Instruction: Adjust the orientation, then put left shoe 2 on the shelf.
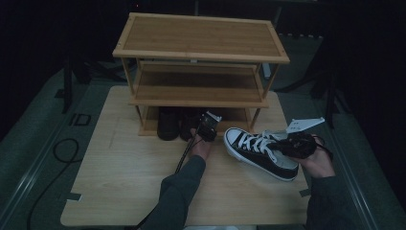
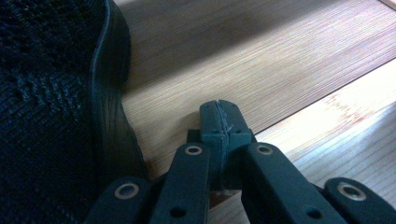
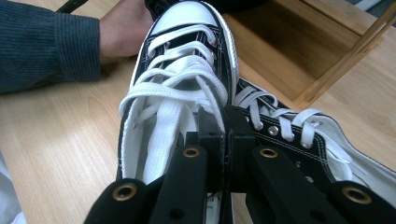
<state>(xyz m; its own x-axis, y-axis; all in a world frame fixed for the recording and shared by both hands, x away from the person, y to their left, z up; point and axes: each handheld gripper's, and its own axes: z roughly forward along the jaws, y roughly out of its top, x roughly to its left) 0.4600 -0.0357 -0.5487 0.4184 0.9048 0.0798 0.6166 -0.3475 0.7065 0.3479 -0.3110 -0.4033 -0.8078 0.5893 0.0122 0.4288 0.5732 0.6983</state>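
Note:
A black-and-white canvas sneaker [image 1: 258, 152] with white laces is held just above the table at the right, toe toward the rack. My right gripper [image 3: 227, 122] is shut on the side wall of that sneaker [image 3: 177, 88] at its opening. A second matching sneaker [image 3: 299, 135] lies just behind it on the table. My left gripper [image 1: 208, 127] is at the front of the rack's bottom shelf, next to a dark mesh shoe [image 2: 46, 93]. That left gripper [image 2: 220, 116] is shut with nothing between its jaws, over the bamboo shelf [image 2: 280, 56].
A three-tier bamboo shoe rack [image 1: 201, 55] stands at the back of the wooden table [image 1: 124, 182]. Two dark shoes [image 1: 168, 123] sit at the left of its bottom shelf. Top and middle shelves are bare. The person's left hand [image 3: 121, 32] lies beside the sneaker's toe.

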